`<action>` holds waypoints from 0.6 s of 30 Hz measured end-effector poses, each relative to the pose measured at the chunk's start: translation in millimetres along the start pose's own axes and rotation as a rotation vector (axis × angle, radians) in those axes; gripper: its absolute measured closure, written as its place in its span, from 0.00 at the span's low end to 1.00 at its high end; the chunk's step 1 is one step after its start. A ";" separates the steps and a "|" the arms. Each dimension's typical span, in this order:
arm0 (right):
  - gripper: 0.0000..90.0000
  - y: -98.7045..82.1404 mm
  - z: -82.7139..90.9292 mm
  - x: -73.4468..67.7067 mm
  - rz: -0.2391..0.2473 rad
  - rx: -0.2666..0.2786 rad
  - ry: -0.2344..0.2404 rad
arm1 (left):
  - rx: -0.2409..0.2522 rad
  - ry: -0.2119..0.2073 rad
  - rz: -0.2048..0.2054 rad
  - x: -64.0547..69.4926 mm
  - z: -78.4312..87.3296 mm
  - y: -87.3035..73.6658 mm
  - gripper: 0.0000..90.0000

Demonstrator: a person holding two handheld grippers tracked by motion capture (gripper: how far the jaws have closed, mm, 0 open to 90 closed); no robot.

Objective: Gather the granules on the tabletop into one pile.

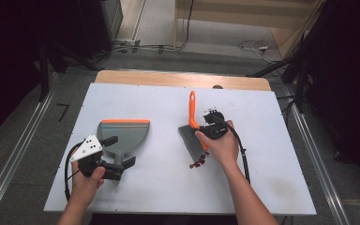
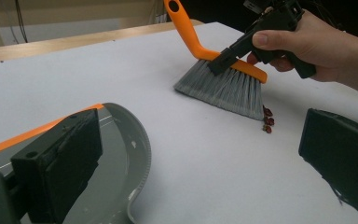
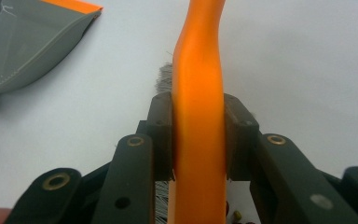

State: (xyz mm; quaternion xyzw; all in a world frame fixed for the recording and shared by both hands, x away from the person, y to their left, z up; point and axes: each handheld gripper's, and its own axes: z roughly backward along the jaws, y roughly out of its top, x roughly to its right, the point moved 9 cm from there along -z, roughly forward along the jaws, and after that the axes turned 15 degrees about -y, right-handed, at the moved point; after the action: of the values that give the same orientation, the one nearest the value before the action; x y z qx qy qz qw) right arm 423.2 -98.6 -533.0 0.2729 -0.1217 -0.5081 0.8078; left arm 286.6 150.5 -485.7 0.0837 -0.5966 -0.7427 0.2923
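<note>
Fingers of our right gripper [image 1: 205, 132] clamp the orange back of the brush [image 1: 193, 129], as the high view shows: our right hand [image 1: 222, 147] wraps the black body from behind, forearm running in from the bottom edge and angled toward the table's middle. The brush's grey bristles rest on the white table [image 1: 272, 154], with small dark red bits [image 1: 198, 162] just beside them. On the left, our left hand [image 1: 90, 176] holds the left gripper [image 1: 117, 151] low and level, its jaws standing apart on either side of the grey dustpan's [image 1: 124, 133] handle; we cannot tell whether they touch it.

From the left gripper view, we see its two black jaws wide apart, one over the dustpan's [image 2: 130, 140] curved rim. Farther off, the right hand [image 2: 317, 44] tilts its gripper down onto the brush [image 2: 223, 81], red bits [image 2: 267, 120] at the bristle tips.

From the right gripper view, both pads [image 3: 161, 135] press the brush's [image 3: 199, 116] orange handle between them; the dustpan [image 3: 23, 42] lies at upper left.
</note>
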 end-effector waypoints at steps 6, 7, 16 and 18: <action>0.76 7.1 10.9 -8.6 0.052 0.054 0.020 | 0.000 -0.001 0.002 -0.1 -0.7 -0.2 0.00; 0.76 9.1 14.1 -11.1 0.074 0.067 0.023 | 0.000 -0.001 0.002 -0.2 -0.6 -0.3 0.00; 0.76 6.3 52.3 -30.0 0.350 0.106 0.076 | 0.001 -0.001 0.004 -0.1 -0.6 -0.3 0.00; 0.76 -3.9 59.4 -33.8 0.431 0.089 0.110 | 0.001 -0.002 0.003 0.0 -0.9 -0.3 0.00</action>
State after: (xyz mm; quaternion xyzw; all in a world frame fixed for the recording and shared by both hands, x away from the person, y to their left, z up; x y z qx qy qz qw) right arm 376.8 -88.8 -483.8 0.3030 -0.1553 -0.3023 0.8903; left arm 286.9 149.7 -486.2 0.0823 -0.5975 -0.7421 0.2925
